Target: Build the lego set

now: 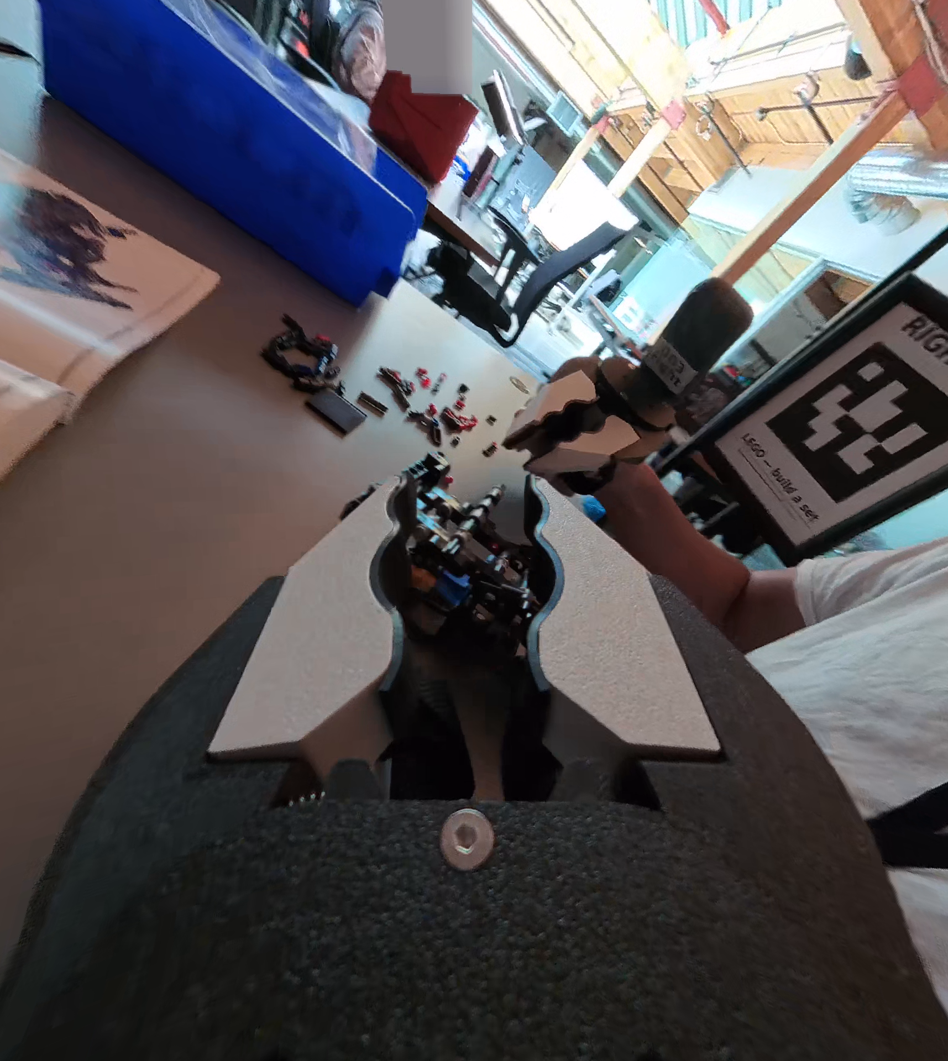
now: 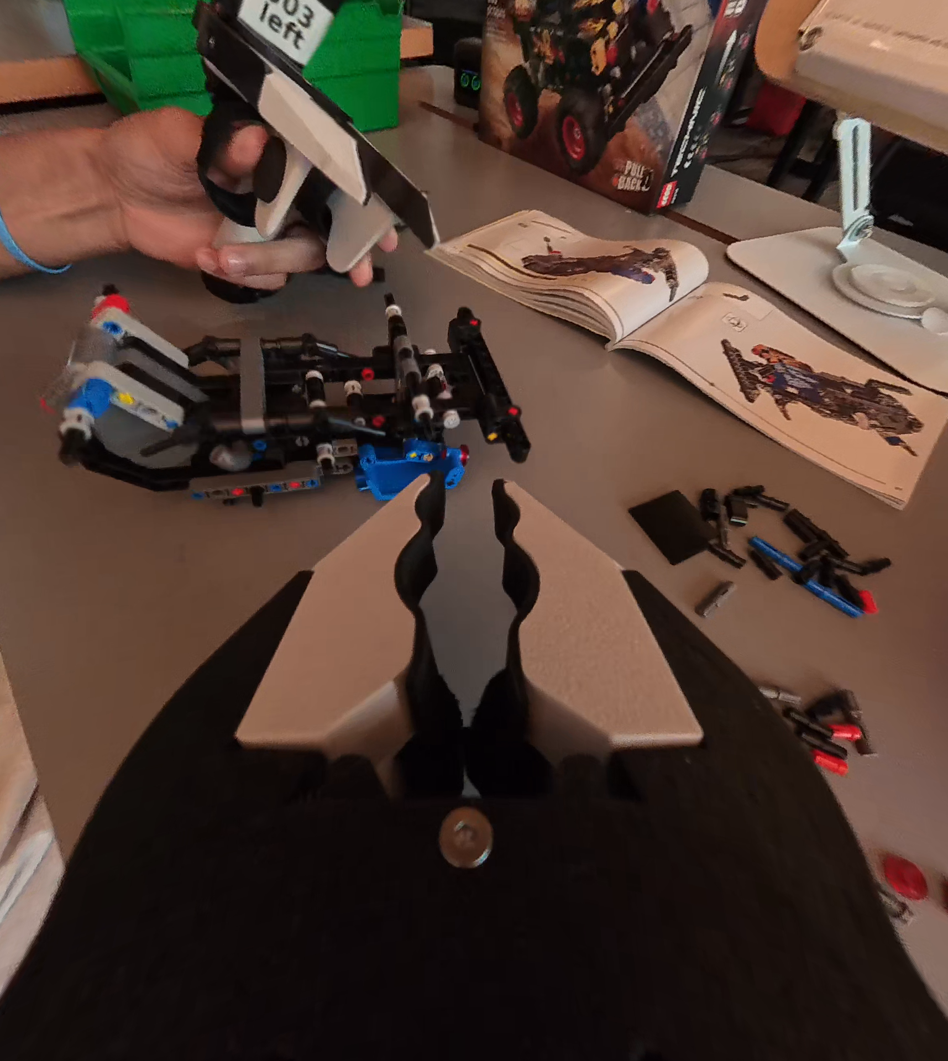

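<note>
- The half-built truck chassis [image 2: 282,402] lies on the grey table [image 2: 575,459] at centre left of the right wrist view, black beams with a blue block at its near edge and grey parts at its left end.
- The left gripper [image 2: 431,238], held in a hand [image 2: 173,189] at upper left of that view, hangs above the chassis and clear of it; its own camera shows the fingers parted with the model seen through the gap, nothing clamped.
- The right gripper [image 2: 464,488] points at the blue block, its wavy black pads [image 2: 420,562] a narrow gap apart and empty.
- Loose black, blue and red pins [image 2: 793,551] lie in clusters at right, more red pieces [image 2: 827,740] lower right.
- The open instruction booklet [image 2: 689,344] sits at upper right, the set's box [image 2: 609,97] behind it.
- Risk, by judgement: with neither gripper steadying the chassis, a push from the right fingers could slide or tip it, and a small pin could slip from the wavy pads and roll among the clusters.
</note>
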Tool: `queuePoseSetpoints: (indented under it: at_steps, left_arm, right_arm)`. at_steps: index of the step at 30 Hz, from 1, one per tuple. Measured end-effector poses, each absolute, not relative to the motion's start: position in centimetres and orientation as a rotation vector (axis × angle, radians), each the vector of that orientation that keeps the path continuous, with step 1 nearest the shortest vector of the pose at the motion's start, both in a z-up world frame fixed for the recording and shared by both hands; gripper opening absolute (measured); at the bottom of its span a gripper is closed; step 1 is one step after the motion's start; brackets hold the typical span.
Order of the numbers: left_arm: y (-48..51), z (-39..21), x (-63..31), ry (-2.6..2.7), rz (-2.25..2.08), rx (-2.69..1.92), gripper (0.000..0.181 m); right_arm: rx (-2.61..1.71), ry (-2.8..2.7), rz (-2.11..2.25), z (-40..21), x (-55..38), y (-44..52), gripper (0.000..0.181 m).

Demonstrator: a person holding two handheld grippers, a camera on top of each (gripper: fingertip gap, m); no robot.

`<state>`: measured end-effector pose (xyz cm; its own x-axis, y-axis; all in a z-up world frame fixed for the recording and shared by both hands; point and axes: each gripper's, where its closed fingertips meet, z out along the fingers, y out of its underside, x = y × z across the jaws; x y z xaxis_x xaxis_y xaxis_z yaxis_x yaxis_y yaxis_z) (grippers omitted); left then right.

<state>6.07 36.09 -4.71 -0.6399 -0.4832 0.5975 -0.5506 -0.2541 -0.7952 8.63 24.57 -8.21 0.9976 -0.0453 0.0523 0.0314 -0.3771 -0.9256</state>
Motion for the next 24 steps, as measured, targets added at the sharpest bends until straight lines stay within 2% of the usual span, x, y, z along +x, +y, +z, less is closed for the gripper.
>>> queuePoseSetpoints:
  at_steps: [1,10,14,19,24]
  left_arm:
    - [36.7,-4.4,6.3,-1.924,2.093,1.342,0.034]
    - [42.1,-7.5,7.2,-2.644,1.866,1.769,0.02]
    - [43.9,-8.4,7.5,-2.737,1.735,1.942,0.019]
    - [39.4,-8.2,6.1,-2.542,1.871,1.618,0.017]
    - [36.5,-7.3,5.1,-2.357,1.97,1.369,0.018]
  right_arm:
    - [-1.94,0.024,-0.081,-7.9,8.7,24.5,0.016]
    - [-1.824,0.343,-0.301,-7.1,13.6,22.7,0.015]
    - [-1.82,0.454,-0.34,-7.7,14.9,21.5,0.015]
    - [-1.829,0.399,-0.24,-7.7,13.0,22.2,0.014]
    - [-1.899,0.118,0.096,-7.8,6.4,25.3,0.021]
